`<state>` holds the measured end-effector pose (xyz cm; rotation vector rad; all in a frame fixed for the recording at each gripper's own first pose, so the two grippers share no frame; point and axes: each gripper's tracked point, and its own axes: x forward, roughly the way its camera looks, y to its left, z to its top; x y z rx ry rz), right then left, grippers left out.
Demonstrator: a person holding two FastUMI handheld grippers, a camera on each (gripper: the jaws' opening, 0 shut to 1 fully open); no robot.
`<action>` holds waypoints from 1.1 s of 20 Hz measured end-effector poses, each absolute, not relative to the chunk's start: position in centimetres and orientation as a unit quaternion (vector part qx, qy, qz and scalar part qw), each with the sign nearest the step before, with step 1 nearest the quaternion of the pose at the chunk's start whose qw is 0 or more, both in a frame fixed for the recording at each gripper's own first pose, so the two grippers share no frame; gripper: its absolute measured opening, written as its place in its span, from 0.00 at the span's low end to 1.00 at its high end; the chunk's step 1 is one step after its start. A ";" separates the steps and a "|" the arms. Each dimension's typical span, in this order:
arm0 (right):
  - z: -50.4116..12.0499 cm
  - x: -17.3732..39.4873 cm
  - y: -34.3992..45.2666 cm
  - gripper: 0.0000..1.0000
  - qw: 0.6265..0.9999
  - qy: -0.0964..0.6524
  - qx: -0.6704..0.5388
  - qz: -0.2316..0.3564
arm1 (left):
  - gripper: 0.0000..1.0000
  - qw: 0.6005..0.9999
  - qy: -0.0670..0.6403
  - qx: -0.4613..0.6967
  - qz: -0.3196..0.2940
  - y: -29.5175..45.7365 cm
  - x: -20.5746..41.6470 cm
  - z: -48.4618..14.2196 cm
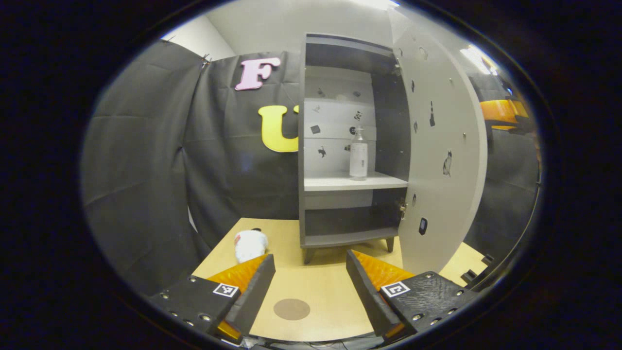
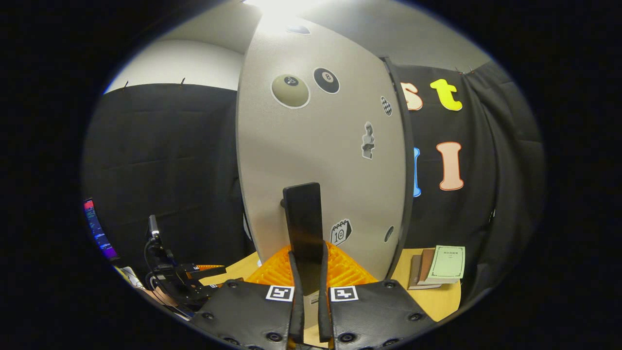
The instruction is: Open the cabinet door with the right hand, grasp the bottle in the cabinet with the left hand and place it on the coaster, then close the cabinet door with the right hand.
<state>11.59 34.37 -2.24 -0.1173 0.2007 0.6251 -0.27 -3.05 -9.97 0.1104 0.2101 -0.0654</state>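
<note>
Handle [image 2: 303,221] pinched by right hand-held gripper [image 2: 307,272]; left hand-held gripper [image 1: 307,287] apart; one bottle [image 1: 358,154].

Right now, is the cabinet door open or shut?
Open: the cabinet door stands swung wide, showing the bottle on its shelf.

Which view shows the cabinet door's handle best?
The right gripper view: the dark upright handle stands close, clamped between the right gripper fingers, against the sticker-covered cabinet door. The left gripper view shows the door's inner face, swung open.
</note>
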 end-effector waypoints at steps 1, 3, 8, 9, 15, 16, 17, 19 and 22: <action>-2.1 11.7 34.2 0.13 0.947 0.100 -0.052 0.302 | 0.89 0.992 0.107 0.055 -0.038 -3.5 0.1 -10.0; -2.2 11.8 33.9 0.13 0.950 0.100 -0.044 0.291 | 0.89 0.991 0.109 0.051 -0.049 -4.2 0.9 -10.3; -1.9 12.3 31.7 0.13 0.963 0.093 -0.055 0.245 | 0.90 0.990 0.111 0.054 -0.070 -6.0 2.3 -10.4; -1.8 12.4 31.3 0.13 0.966 0.092 -0.050 0.236 | 0.90 0.990 0.111 0.055 -0.073 -6.4 2.5 -10.5; -1.7 13.1 29.1 0.12 0.981 0.091 -0.038 0.169 | 0.89 0.988 0.118 0.047 -0.090 -8.3 3.2 -11.0; -1.7 13.1 28.6 0.12 0.982 0.091 -0.037 0.159 | 0.91 0.987 0.119 0.048 -0.092 -8.6 3.2 -11.1; -1.7 13.2 28.3 0.11 0.984 0.090 -0.035 0.148 | 0.91 0.987 0.120 0.048 -0.094 -8.8 3.1 -11.2; -1.8 13.2 27.5 0.09 0.988 0.089 -0.024 0.122 | 0.89 0.986 0.123 0.047 -0.099 -9.3 3.1 -11.3; -2.4 12.8 28.2 0.13 0.987 0.096 0.009 0.129 | 0.89 0.984 0.129 0.038 -0.113 -9.6 3.2 -11.4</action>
